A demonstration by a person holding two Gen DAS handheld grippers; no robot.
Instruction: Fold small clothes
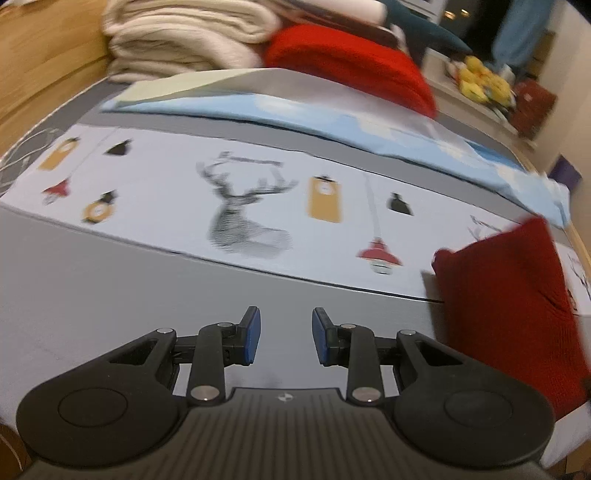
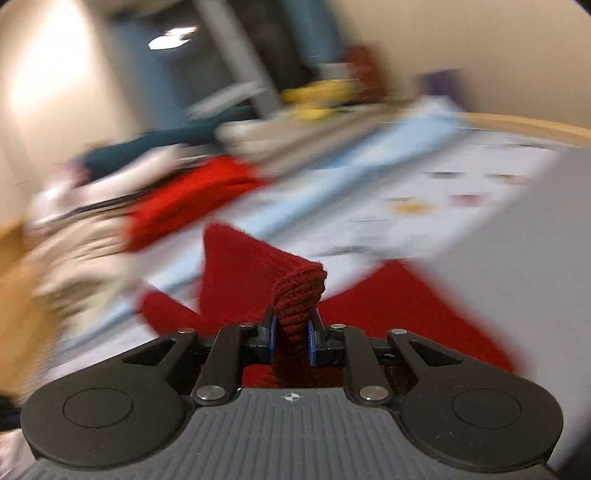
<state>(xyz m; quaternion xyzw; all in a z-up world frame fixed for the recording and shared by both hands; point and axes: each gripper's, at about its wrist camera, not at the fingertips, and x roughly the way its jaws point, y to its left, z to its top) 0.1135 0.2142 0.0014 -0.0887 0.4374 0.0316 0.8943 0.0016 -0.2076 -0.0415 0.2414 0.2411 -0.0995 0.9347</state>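
In the right wrist view a dark red knitted garment is lifted off the bed, a bunched fold of it standing up between the blue pads. My right gripper is shut on that fold, and the rest of the knit trails down and away over the bedcover. The picture is blurred by motion. The same dark red garment shows at the right edge of the left wrist view, raised above the cover. My left gripper hovers open over the grey part of the bedcover, left of the garment, with nothing between its fingers.
The bedcover has a white band printed with a deer and lamps. Behind it lie a light blue cloth, a bright red knit and stacked cream blankets. A wooden bed frame runs along the left. A person's legs stand far right.
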